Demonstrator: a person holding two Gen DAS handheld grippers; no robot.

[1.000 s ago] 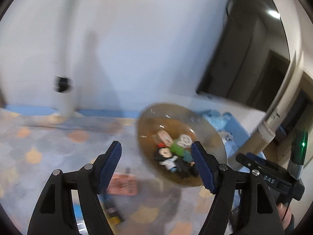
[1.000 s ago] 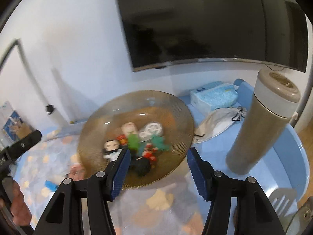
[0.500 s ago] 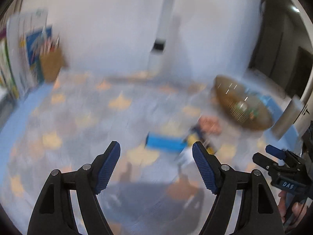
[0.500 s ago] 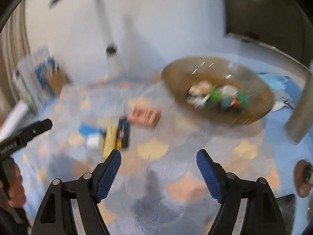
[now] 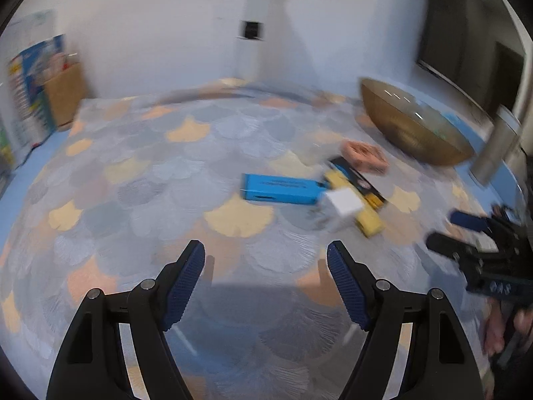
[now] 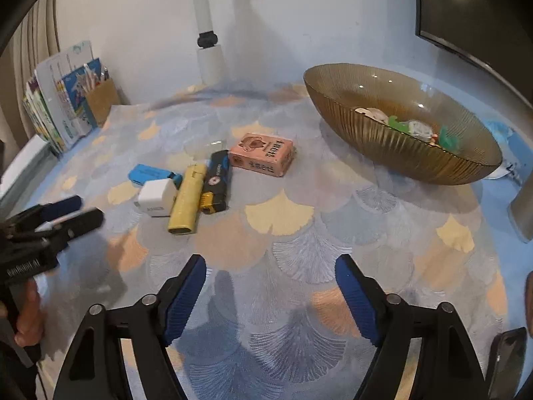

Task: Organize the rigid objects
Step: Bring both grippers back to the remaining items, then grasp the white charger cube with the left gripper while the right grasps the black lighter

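Observation:
A pink box (image 6: 261, 154), a black and blue item (image 6: 217, 181), a yellow bar (image 6: 187, 199), a white cube (image 6: 155, 198) and a blue box (image 6: 149, 173) lie in a cluster on the patterned cloth. The blue box (image 5: 280, 189) and the white cube (image 5: 343, 206) also show in the left wrist view. A ribbed amber glass bowl (image 6: 373, 133) with small figures stands at the right. My right gripper (image 6: 270, 286) is open and empty, in front of the cluster. My left gripper (image 5: 266, 275) is open and empty, left of it.
Books and a brown pen holder (image 6: 100, 101) stand at the back left. A white lamp post (image 6: 208, 50) rises at the back wall. A grey cylinder (image 5: 496, 146) and a blue pack (image 6: 499, 133) sit beyond the bowl. A dark screen (image 6: 473, 10) hangs at the right.
Both grippers have pulled back from over the bowl and swung left and down toward the cluster of boxes. Both stay open and empty.

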